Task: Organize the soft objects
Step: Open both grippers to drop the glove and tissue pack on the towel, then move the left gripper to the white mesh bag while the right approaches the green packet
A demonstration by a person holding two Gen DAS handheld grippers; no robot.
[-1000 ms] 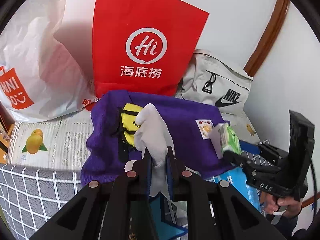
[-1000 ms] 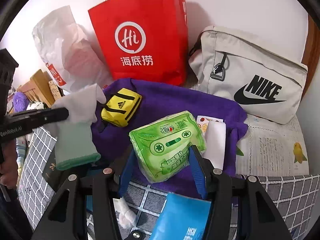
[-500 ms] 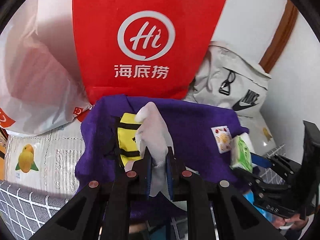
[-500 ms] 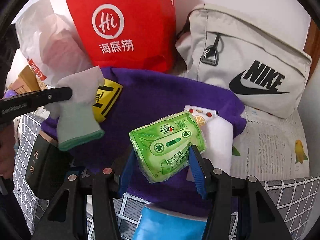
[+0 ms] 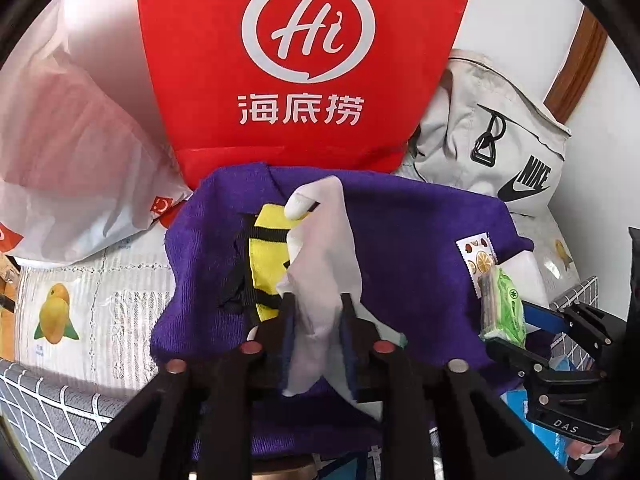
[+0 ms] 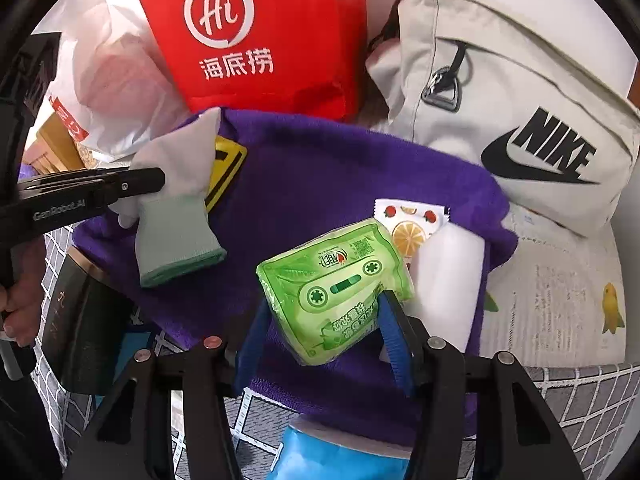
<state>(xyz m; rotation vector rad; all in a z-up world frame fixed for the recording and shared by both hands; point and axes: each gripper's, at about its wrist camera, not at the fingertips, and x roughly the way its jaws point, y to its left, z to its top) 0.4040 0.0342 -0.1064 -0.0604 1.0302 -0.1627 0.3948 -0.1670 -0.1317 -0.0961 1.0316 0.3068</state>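
A white glove (image 5: 324, 240) with a pale green cuff (image 6: 176, 240) stands between the pads of my left gripper (image 5: 316, 300), whose jaws are opening; both pads still touch the fabric. It hangs over a purple towel (image 5: 408, 248), just above a yellow pouch (image 5: 266, 248). My right gripper (image 6: 324, 304) is shut on a green tissue pack (image 6: 336, 280), held above the towel's right part (image 6: 320, 176). From the right wrist view the left gripper (image 6: 152, 178) reaches in from the left with the glove.
A red paper bag (image 5: 308, 60) stands behind the towel, a white plastic bag (image 5: 72, 160) to its left, a beige Nike bag (image 6: 520, 100) to its right. A fruit-print packet (image 6: 412, 224) and a white item (image 6: 448, 280) lie on the towel. A black box (image 6: 76, 320) and blue pack (image 6: 340, 456) sit nearer.
Both grippers have moved forward and down over the purple towel, so the bags look larger. The left jaws have spread wider around the glove. The tissue pack stays gripped.
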